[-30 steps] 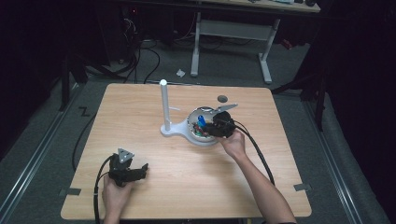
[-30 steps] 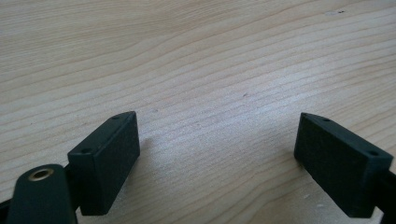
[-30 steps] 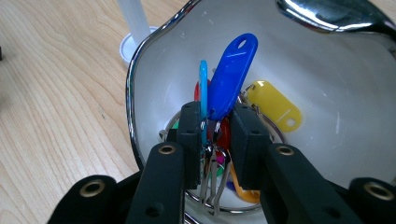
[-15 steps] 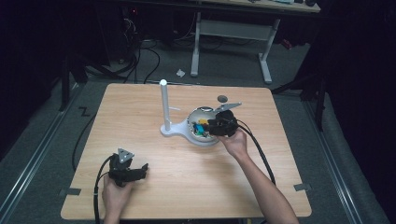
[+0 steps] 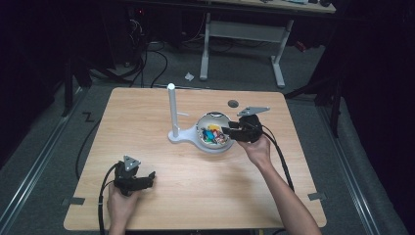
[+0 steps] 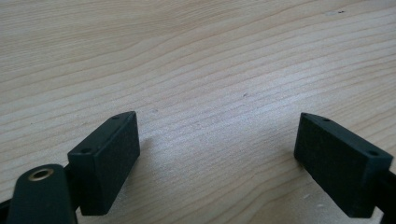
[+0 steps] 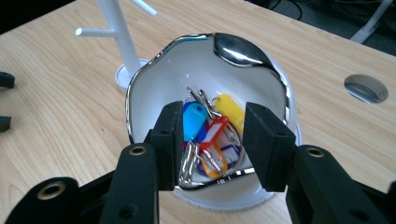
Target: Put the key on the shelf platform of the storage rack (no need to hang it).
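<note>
While the left claw (image 6: 219, 158) rests spread wide over bare table (image 6: 210, 70), the right claw (image 7: 212, 142) hangs part-spread above key tags (image 7: 210, 128) in a bowl (image 7: 140, 84)

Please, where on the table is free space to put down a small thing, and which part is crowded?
Bare wood lies between the left gripper and the white bowl, and along the table's near right edge. The far left corner, left of the white post, is free too. It is crowded around the bowl, where the right gripper reaches over the key tags.
</note>
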`<action>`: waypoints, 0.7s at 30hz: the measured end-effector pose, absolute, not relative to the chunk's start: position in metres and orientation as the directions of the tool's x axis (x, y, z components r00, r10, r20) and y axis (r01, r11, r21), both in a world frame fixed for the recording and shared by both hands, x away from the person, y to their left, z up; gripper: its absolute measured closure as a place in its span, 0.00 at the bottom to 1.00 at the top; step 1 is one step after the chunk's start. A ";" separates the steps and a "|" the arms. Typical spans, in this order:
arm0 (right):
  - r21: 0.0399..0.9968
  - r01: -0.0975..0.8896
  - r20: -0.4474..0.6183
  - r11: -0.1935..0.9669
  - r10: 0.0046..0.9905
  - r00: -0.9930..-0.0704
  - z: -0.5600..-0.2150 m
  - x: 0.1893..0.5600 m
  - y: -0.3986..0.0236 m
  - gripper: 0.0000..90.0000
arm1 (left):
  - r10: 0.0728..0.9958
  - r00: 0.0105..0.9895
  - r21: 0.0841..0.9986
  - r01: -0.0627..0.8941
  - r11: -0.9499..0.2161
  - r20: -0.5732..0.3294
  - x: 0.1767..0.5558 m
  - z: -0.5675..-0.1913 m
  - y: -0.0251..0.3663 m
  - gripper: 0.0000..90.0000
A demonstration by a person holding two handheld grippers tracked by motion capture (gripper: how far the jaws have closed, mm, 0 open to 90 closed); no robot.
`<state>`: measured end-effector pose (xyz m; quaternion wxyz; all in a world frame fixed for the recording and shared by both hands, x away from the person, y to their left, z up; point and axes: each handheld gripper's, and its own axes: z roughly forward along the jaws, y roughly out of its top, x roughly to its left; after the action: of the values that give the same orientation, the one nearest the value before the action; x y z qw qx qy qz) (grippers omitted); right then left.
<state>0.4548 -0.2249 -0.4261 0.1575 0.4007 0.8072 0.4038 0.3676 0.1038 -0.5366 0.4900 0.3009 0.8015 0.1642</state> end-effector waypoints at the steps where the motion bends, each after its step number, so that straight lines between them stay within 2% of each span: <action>1: 0.782 0.518 0.069 0.348 0.777 -0.626 -0.426 0.454 -0.228 0.65 | 0.645 -0.338 0.559 0.323 0.764 -0.686 0.368 -0.537 0.104 0.16; 21: 0.829 0.508 0.112 0.233 0.821 -0.559 -0.410 0.425 -0.280 0.64 | 0.641 -0.341 0.556 0.320 0.767 -0.688 0.368 -0.536 0.104 0.16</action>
<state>0.4248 -0.2804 -0.4103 0.1774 0.4346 0.7648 0.4414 0.3677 0.1036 -0.5365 0.4897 0.2993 0.8024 0.1639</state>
